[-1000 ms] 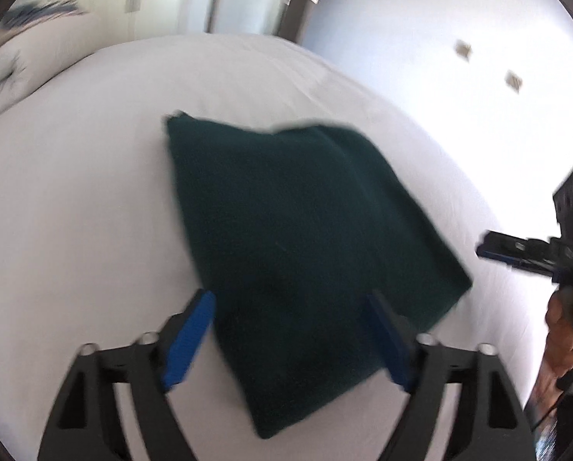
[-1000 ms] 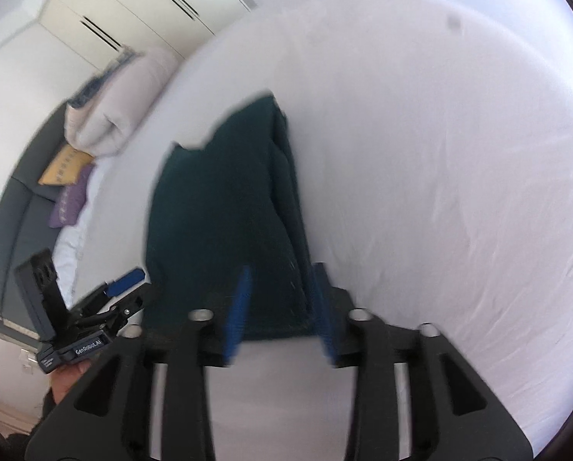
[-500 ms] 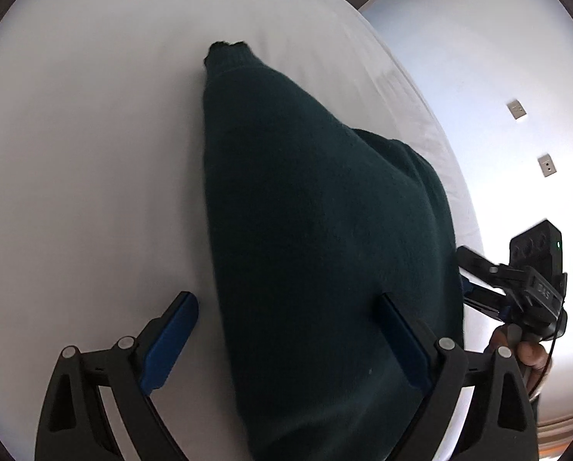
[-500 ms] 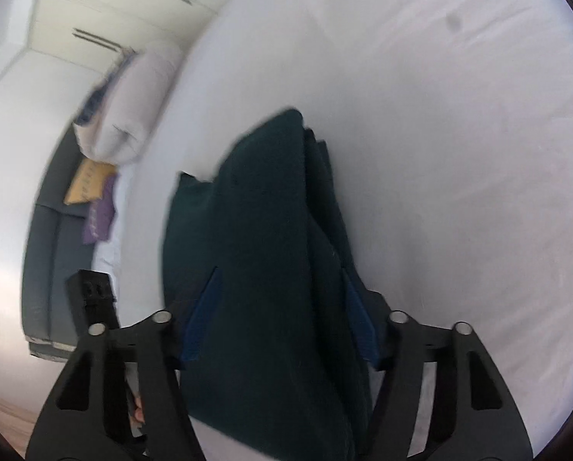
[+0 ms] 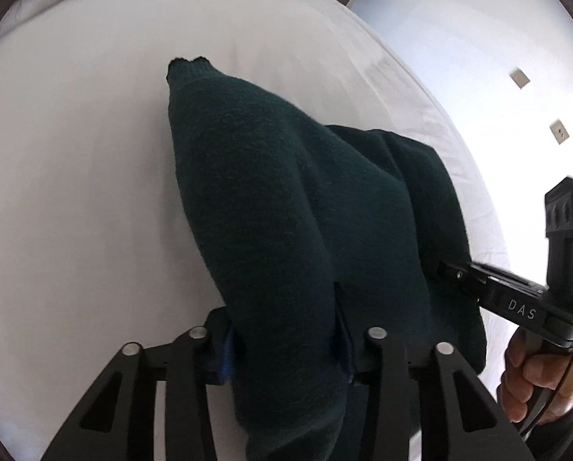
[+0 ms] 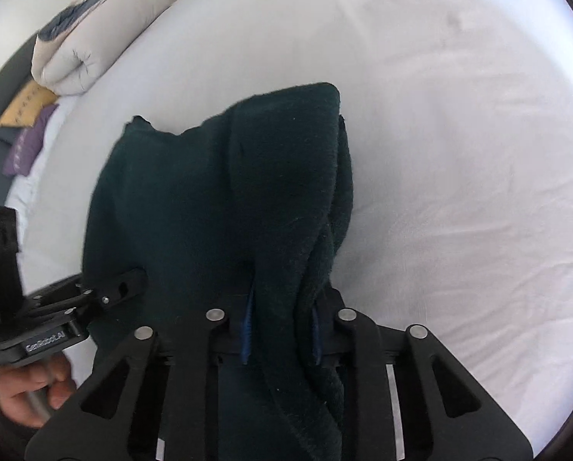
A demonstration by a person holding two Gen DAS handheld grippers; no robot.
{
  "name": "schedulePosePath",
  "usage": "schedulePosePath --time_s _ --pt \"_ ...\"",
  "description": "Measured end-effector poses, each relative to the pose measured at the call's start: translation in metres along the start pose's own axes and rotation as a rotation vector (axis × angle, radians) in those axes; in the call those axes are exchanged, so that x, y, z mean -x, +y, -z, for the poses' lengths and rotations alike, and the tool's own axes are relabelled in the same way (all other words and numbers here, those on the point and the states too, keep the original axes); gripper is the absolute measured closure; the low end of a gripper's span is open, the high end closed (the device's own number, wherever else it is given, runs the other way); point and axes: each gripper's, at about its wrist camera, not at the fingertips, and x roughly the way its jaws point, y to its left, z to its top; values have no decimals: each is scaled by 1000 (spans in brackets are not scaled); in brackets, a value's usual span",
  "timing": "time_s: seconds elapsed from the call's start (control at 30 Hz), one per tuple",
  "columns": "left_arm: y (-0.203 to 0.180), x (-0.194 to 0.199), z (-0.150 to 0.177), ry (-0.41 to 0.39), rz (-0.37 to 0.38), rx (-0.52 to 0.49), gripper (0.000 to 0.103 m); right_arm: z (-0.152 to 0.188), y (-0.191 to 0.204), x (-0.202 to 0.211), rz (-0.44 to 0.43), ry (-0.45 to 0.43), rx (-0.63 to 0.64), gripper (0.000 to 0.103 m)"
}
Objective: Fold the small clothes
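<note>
Closing in — both pairs of jaws have just been closing, and now each has a bunch of dark green knit between its pads. A second ago the left gripper (image 5: 286, 345) stood wide over the flat sweater (image 5: 286, 211), pads either side of its near edge; now, at the bottom centre of the left view, it is narrowed onto a thick roll of cloth, blue pads pressing into it from both sides. Same on the other side: the right gripper (image 6: 280, 336), bottom centre of its own view, pinches a narrower fold, the fabric squeezed between the blue strips.

For the task that reads as two grips taken on the near edge, so a fold towards the far side looks ready to start.

Each tool shows in the other's view: the right one at the lower right, its tips buried in the sweater's edge, a hand (image 5: 536, 380) on the handle; the left one at the lower left.

Further out the sweater humps up from the grips and slopes down onto the white bed (image 6: 459, 153), far corner resting in the upper middle. Beyond, upper left of the right view, a rolled duvet (image 6: 78, 50) and cushions (image 6: 27, 123).
</note>
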Motion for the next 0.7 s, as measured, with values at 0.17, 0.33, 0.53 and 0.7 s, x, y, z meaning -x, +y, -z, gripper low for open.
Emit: schedulePosePath --time_s 0.17,0.33,0.53,0.7 --pt "-9 63 30 -60 -45 -81 63 26 50 52 44 -89 100 85" --pt "7 142 77 -106 -40 -111 63 77 86 108 -83 -142 101 86" --pt "38 205 160 -109 -98 -128 63 156 144 130 -190 -124 151 88" --pt "78 187 203 -45 -115 -58 62 208 175 102 -233 -70 157 88"
